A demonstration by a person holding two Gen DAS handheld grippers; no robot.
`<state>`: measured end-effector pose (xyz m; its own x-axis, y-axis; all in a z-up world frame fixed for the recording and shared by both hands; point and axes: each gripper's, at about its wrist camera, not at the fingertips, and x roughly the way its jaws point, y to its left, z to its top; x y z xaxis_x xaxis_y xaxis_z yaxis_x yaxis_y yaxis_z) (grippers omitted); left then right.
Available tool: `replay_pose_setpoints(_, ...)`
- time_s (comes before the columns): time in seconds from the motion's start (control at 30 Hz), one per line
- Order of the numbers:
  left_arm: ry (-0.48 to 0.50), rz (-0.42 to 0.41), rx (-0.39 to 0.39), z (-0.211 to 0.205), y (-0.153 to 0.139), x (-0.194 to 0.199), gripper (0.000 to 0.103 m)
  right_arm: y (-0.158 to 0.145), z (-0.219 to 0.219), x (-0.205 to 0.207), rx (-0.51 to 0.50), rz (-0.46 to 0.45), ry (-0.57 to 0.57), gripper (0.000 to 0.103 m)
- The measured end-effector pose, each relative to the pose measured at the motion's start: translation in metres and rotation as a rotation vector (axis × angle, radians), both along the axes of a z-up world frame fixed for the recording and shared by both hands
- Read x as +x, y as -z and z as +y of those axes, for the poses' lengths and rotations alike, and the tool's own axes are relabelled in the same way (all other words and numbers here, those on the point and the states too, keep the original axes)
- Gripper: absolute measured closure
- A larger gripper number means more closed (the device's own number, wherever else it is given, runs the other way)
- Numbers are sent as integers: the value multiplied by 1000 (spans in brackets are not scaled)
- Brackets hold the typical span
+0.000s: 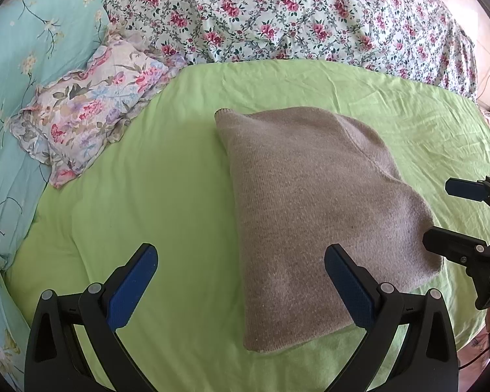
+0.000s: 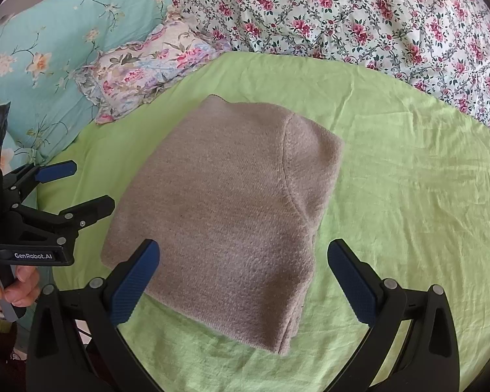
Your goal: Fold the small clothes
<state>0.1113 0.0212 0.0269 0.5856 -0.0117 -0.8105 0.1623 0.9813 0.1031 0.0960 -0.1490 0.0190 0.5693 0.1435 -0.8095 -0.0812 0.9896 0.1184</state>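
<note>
A taupe knitted garment (image 1: 317,215) lies folded into a thick rectangle on the light green sheet (image 1: 153,170). It also shows in the right wrist view (image 2: 225,209). My left gripper (image 1: 241,261) is open and empty, held above the garment's near left edge. My right gripper (image 2: 243,258) is open and empty, held above the garment's near end. In the left wrist view the right gripper (image 1: 441,215) shows at the garment's right edge. In the right wrist view the left gripper (image 2: 81,186) shows at the garment's left edge.
A small floral pillow (image 1: 88,111) lies at the far left of the green sheet. A turquoise floral quilt (image 1: 26,49) is behind it. A white quilt with red flowers (image 1: 294,16) is bunched along the back. A hand (image 2: 16,287) holds the left gripper's handle.
</note>
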Motion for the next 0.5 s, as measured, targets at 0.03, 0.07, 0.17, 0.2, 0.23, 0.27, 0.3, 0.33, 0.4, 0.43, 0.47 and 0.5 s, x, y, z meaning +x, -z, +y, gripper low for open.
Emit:
replay_pose_setpoints(0.03, 0, -1, 1, 0, 0, 0, 1, 0, -1, 1, 0, 0, -3, 1)
replay_pose_setpoints(0.07, 0, -2, 1, 0, -1, 0, 1, -1, -1, 1, -1, 0, -3, 1)
replay_pose_setpoints(0.17, 2, -3, 1, 0, -1, 2, 1, -1, -1, 2, -2, -1, -4, 1)
replay_pose_setpoints(0.2, 3, -3, 2, 0, -2, 3, 1, -2, -2, 3, -3, -2, -7, 1)
replay_pose_setpoints(0.23, 4, -3, 2, 0, -2, 3, 1, -2, -2, 3, -3, -2, -8, 1)
replay_pose_setpoints(0.27, 4, -3, 2, -1, -3, 4, 1, -2, -2, 4, -4, -2, -7, 1)
replay_pose_setpoints(0.3, 4, -3, 3, -1, -3, 4, 1, -2, -2, 3, -4, -2, -7, 1)
replay_pose_setpoints(0.33, 4, -3, 2, -1, -3, 4, 1, -3, -2, 4, -5, -1, -6, 1)
replay_pose_setpoints(0.4, 3, -2, 1, -1, -3, 5, 1, -3, -4, 5, -4, 0, -5, 1)
replay_pose_setpoints(0.43, 3, -1, 1, -2, -3, 5, 1, -3, -4, 5, -3, 1, -6, 1)
replay_pose_setpoints(0.47, 4, -1, 2, -2, -3, 5, 1, -3, -5, 6, -3, 2, -6, 1)
replay_pose_setpoints(0.5, 4, 0, 2, -2, -2, 6, 1, -2, -6, 6, -4, 2, -6, 1)
